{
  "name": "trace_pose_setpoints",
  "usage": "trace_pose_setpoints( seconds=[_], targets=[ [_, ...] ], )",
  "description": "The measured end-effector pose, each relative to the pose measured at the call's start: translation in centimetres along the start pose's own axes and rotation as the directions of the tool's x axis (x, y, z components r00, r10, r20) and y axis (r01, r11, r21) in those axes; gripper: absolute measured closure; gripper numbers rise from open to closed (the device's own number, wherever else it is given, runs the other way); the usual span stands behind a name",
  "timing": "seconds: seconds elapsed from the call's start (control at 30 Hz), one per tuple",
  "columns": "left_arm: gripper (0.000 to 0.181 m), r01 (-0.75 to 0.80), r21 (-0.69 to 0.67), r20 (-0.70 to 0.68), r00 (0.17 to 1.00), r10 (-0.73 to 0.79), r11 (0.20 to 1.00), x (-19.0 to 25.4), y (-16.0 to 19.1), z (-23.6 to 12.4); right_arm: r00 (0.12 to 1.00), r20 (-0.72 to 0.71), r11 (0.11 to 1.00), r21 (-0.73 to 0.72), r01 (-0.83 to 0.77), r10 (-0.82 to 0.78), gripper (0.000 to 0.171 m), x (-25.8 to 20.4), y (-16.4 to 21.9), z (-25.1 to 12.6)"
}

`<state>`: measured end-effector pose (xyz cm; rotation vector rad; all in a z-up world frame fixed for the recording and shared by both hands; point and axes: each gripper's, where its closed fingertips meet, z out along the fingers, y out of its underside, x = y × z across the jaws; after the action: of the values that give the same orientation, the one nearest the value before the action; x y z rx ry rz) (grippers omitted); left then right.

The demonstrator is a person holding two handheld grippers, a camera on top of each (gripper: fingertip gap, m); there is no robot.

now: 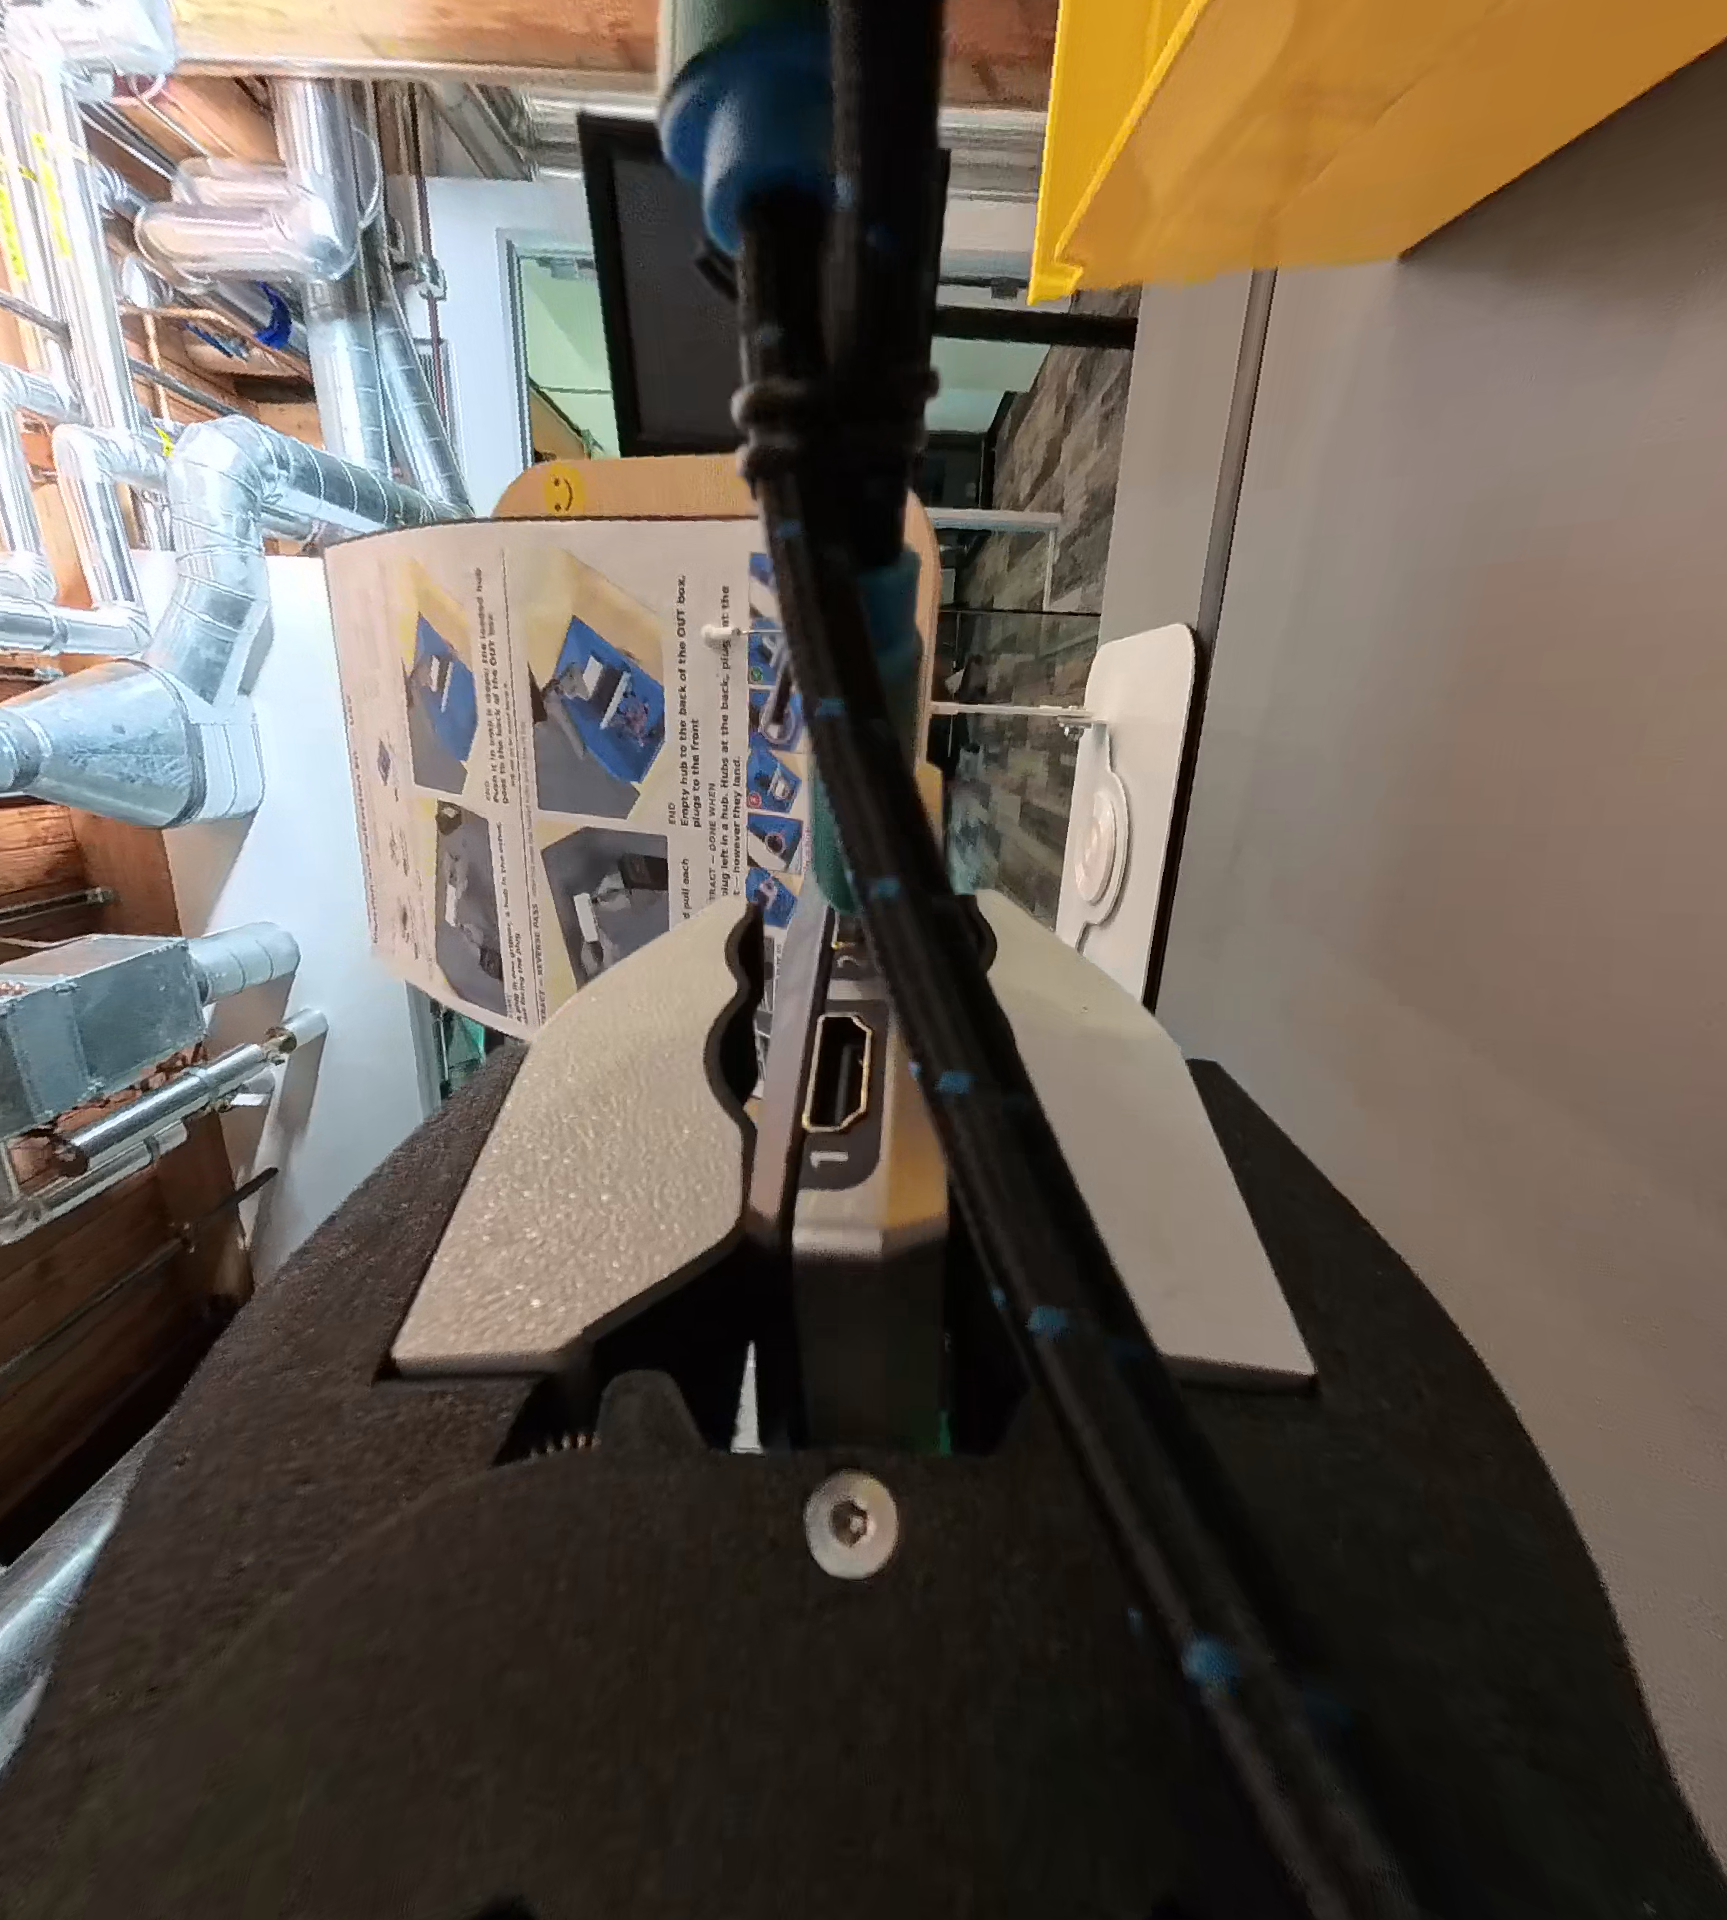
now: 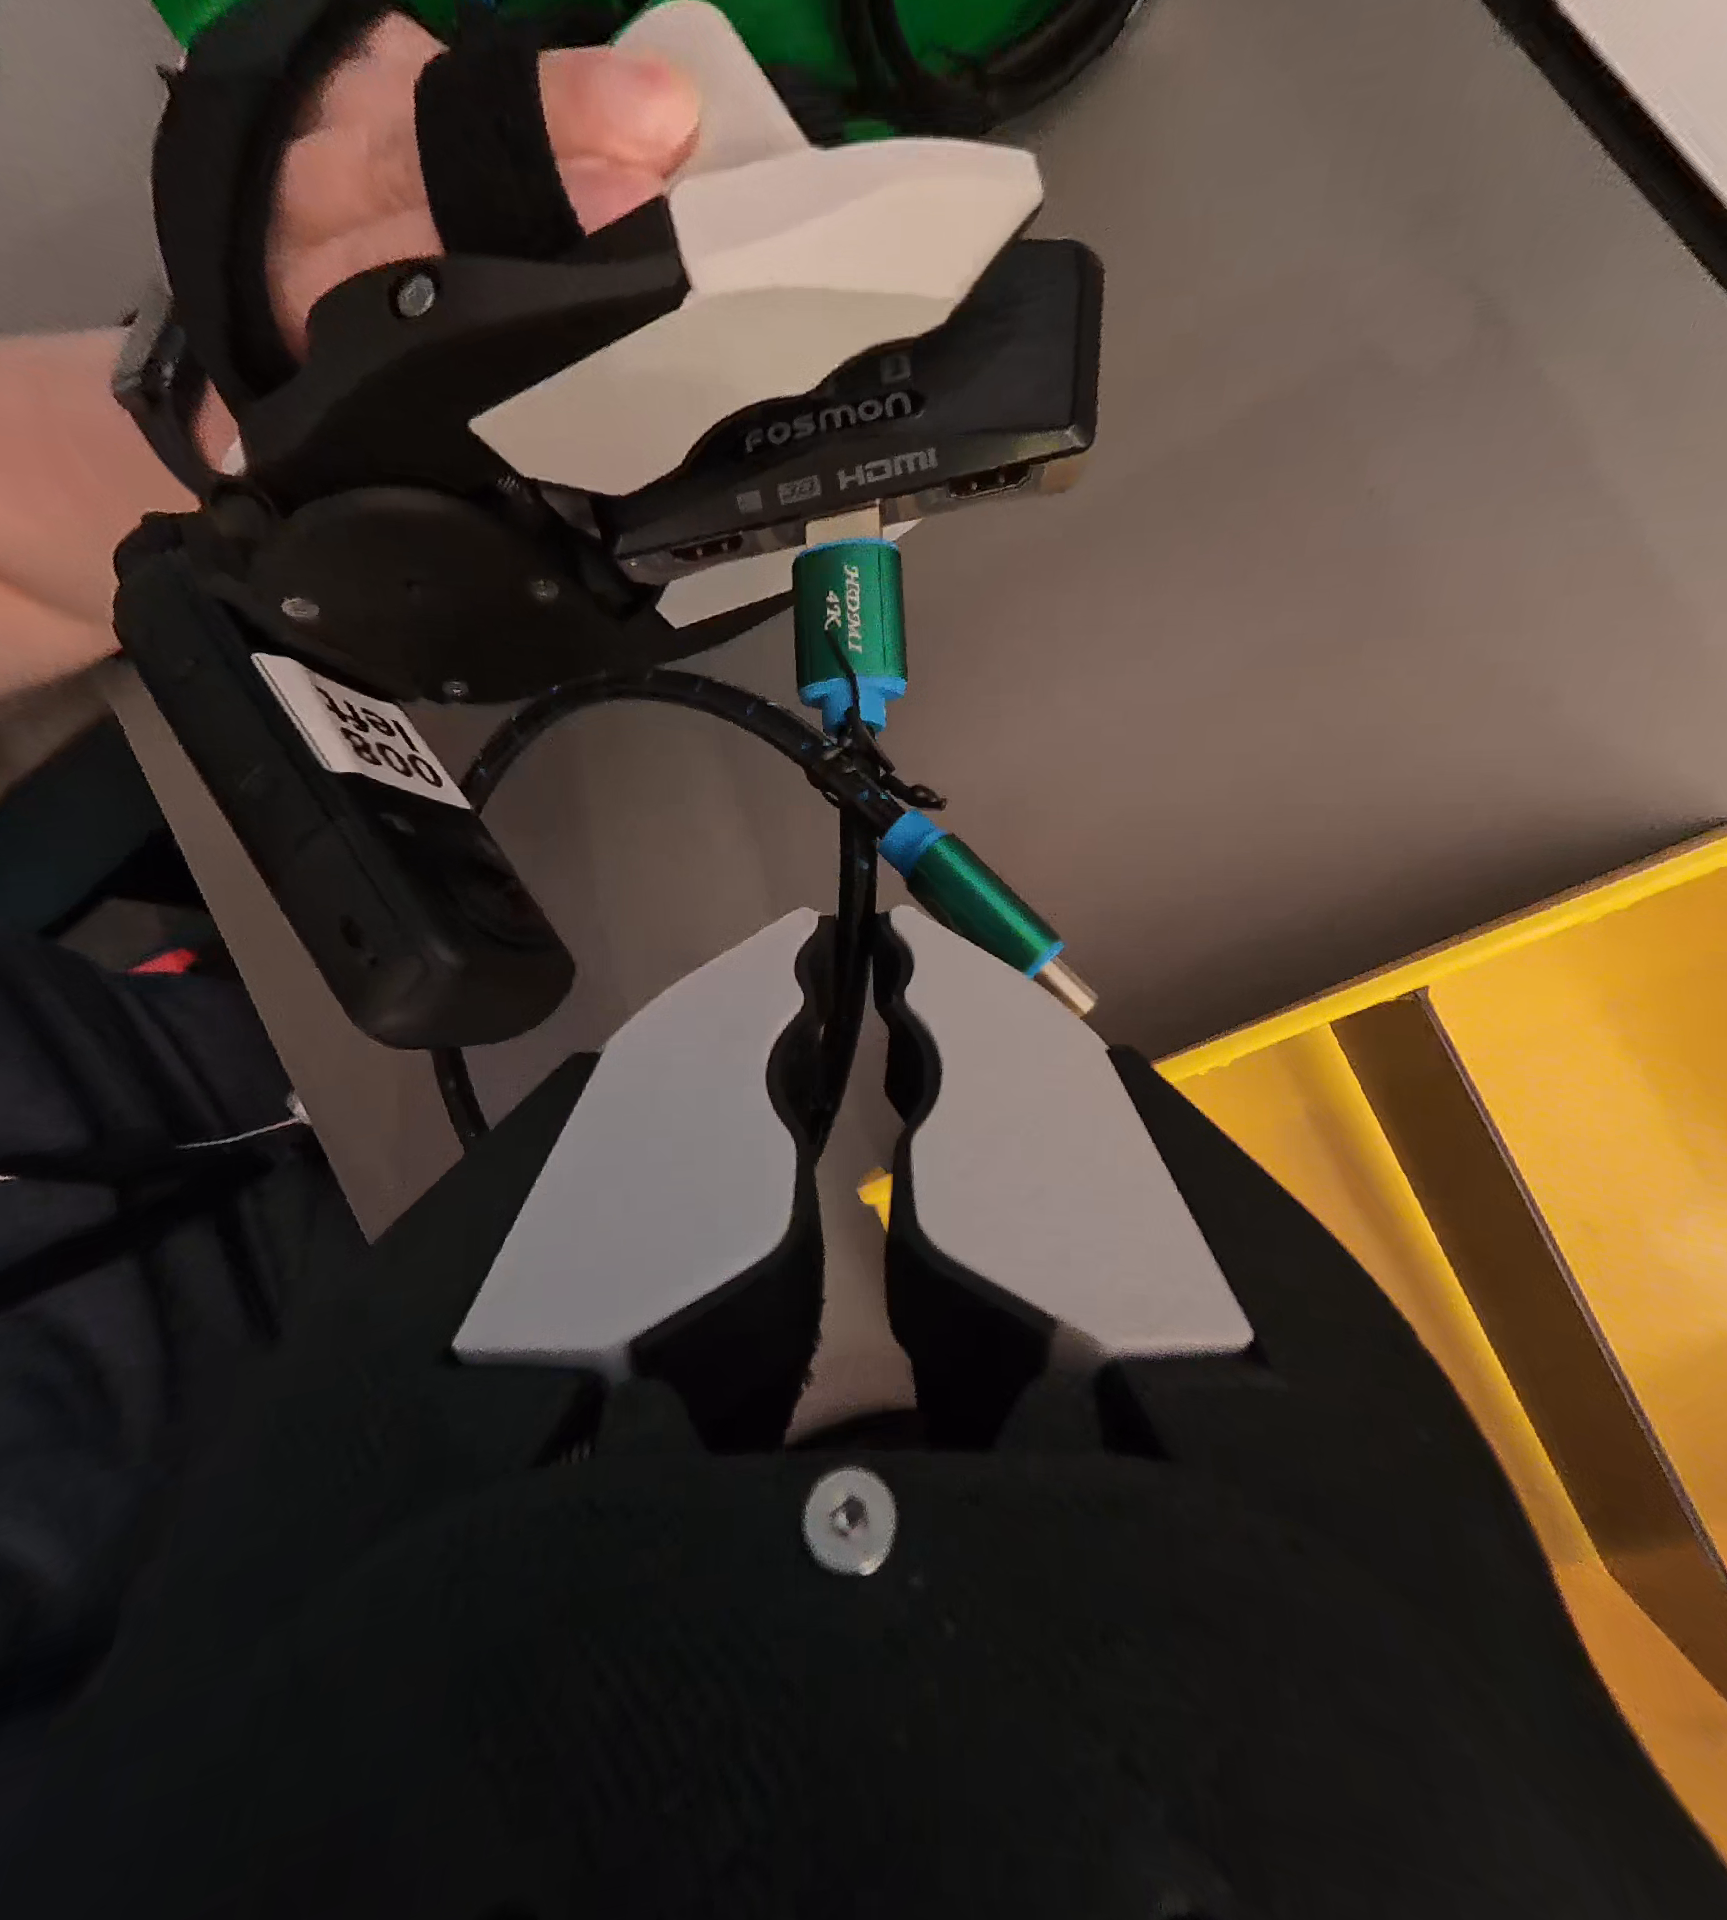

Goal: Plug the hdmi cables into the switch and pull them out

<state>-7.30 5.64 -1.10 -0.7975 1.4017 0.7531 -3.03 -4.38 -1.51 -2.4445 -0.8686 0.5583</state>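
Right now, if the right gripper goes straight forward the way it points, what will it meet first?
Probably the tied black cable already between the right gripper fingertips, then the green plug seated in the switch. Depth is unclear.

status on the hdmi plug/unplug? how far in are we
Done: one green HDMI plug sits in the middle port of the switch, though some metal still shows, so seating is uncertain. In hand: left gripper is clamped on the switch; right gripper is pinching the black braided cable. Left: the cable's other green plug hangs free, both side ports are empty, and pull-out isn't done.
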Motion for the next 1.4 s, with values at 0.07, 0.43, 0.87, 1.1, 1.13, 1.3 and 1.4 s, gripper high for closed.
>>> trace_pose_setpoints(
  seconds=[0.07, 0.43, 0.87, 1.1, 1.13, 1.3, 1.4],
  targets=[
    [0.146, 0.020, 0.012, -0.013, 1.000, -0.020, 1.000, 0.1, -0.1, 0.0, 1.000, 0.013, 1.000, 0.015, -0.012, 0.012, 0.164, 0.1, -0.2, -0.1],
    [0.146, 0.132, 0.072, -0.046, 0.991, -0.129, 0.989, -1.0, -0.6, -0.7, 0.997, 0.068, 0.987, 0.159, 0.036, -0.047, 0.165, -0.5, -1.9, -1.7],
    [0.146, 0.295, 0.062, -0.090, 0.953, -0.289, 0.954, -3.1, 0.4, -1.1, 0.969, 0.157, 0.855, 0.511, 0.085, -0.190, 0.161, -2.1, -5.4, -7.2],
    [0.146, 0.389, 0.067, -0.062, 0.921, -0.385, 0.919, -4.7, 1.2, -1.3, 0.950, -0.264, 0.697, 0.649, 0.304, -0.169, 0.139, 5.2, -5.1, -9.3],
    [0.146, 0.402, 0.066, -0.054, 0.915, -0.399, 0.913, -4.9, 1.3, -1.3, 0.953, -0.222, 0.716, 0.630, 0.300, -0.204, 0.130, 4.9, -5.0, -7.8],
    [0.146, 0.439, 0.044, -0.027, 0.899, -0.438, 0.898, -5.3, 2.0, -1.2, 0.931, 0.019, 0.642, 0.729, 0.236, -0.364, 0.127, -0.6, -7.4, -4.0],
    [0.146, 0.433, 0.042, -0.024, 0.901, -0.433, 0.900, -5.2, 1.9, -1.2, 0.924, 0.019, 0.598, 0.767, 0.232, -0.382, 0.126, -2.2, -8.6, -3.2]
  ],
)
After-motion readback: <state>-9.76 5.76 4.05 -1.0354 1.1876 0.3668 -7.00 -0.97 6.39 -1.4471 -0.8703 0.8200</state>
